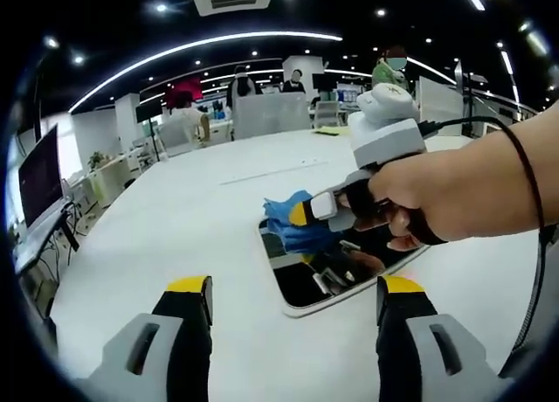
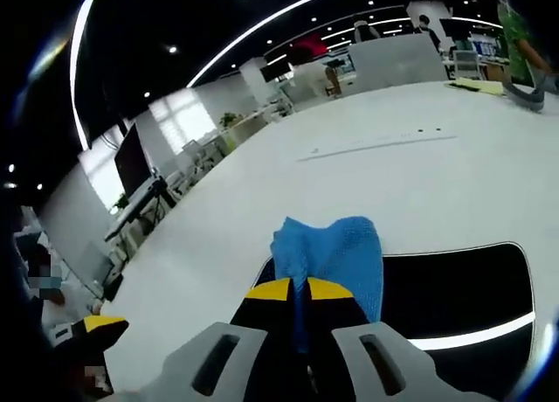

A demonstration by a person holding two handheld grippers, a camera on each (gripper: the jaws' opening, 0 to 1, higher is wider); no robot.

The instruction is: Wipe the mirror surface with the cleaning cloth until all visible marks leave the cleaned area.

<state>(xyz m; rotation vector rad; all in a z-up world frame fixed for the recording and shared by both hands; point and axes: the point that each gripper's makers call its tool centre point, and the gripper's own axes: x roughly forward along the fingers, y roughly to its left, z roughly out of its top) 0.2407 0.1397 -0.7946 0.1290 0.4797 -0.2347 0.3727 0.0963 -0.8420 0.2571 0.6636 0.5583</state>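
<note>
Right gripper (image 2: 300, 289) pinches blue cloth (image 2: 336, 253) over mirror (image 2: 463, 288).

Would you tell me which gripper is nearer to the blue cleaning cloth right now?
Right. The right gripper has its fingers shut on the blue cleaning cloth at the rectangular mirror's edge. The left gripper hangs open, apart from it, over the white table.

Cloth (image 2: 336, 258): bright blue, fine waffle weave. Mirror (image 2: 463, 301): dark, near-black glass with a thin white rim and a white light streak in the reflection. Table (image 1: 201, 218): plain white. Left gripper (image 1: 294, 290): grey bodies, black jaws, yellow tips. Right gripper (image 2: 299, 289): same scheme, grey/black, yellow tips. Its body is white-grey in the left gripper view.
</note>
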